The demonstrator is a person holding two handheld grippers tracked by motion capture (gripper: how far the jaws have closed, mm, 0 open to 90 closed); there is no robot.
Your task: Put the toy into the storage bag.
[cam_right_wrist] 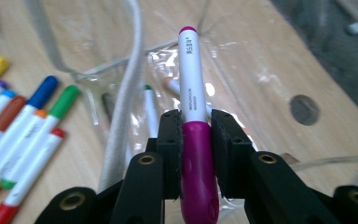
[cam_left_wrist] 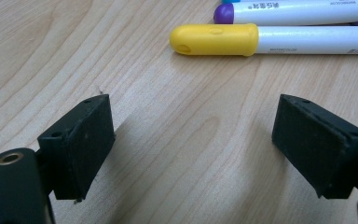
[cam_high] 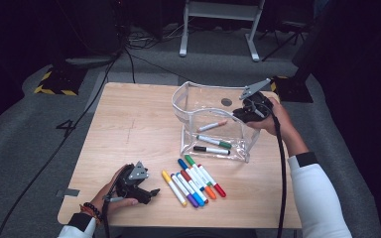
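Note:
A clear plastic pouch (cam_high: 198, 101) stands open at the table's far right with three markers (cam_high: 213, 144) lying inside. My right gripper (cam_high: 245, 115) hovers over the pouch's right side, shut on a magenta marker (cam_right_wrist: 191, 93) that points down into the pouch (cam_right_wrist: 242, 70). Several loose markers (cam_high: 193, 181) lie in a row in front of the pouch. My left gripper (cam_high: 151, 192) rests open on the table just left of that row. Its jaws are wide apart with bare wood between them; a yellow-capped marker (cam_left_wrist: 270, 39) lies just beyond, with a purple one (cam_left_wrist: 298, 11) behind it.
The wooden table (cam_high: 129, 124) has a small round hole (cam_high: 226, 102) behind the pouch. A cable (cam_high: 280, 163) trails from the right gripper along the forearm. Dark cables and a stand's feet (cam_high: 218, 29) lie on the floor beyond the table.

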